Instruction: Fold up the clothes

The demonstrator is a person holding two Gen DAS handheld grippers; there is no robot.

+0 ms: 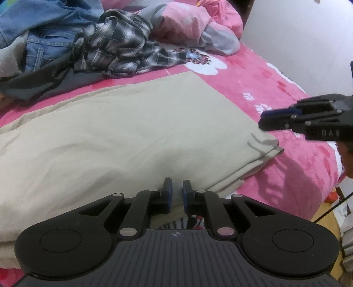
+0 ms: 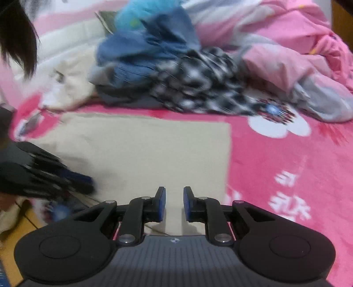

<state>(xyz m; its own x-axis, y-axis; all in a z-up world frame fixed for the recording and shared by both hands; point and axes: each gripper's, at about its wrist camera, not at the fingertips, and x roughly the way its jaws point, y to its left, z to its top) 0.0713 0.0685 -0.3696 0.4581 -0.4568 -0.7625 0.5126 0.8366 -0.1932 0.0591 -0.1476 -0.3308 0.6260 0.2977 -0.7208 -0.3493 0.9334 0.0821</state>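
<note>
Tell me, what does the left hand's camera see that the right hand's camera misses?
Only the left wrist view shows the beige garment's layered folded corner and a white wall. Only the right wrist view shows a cream cloth, dark hair and a turquoise item. Both show the folded beige garment, plaid shirt, denim, pink bedspread and each other's gripper: right gripper, left gripper.

Both views are taken from fisheye cameras mounted on the hand-held grippers, looking forward and steeply down along the fingers. The left wrist view is held close over the near edge of the folded beige cloth (image 1: 123, 136), faced across the bed (image 1: 275, 92). The right wrist view is blurred and set slightly farther back. The cloth, the clothes pile (image 1: 88, 44) and the flowered pink cover are shared.
</note>
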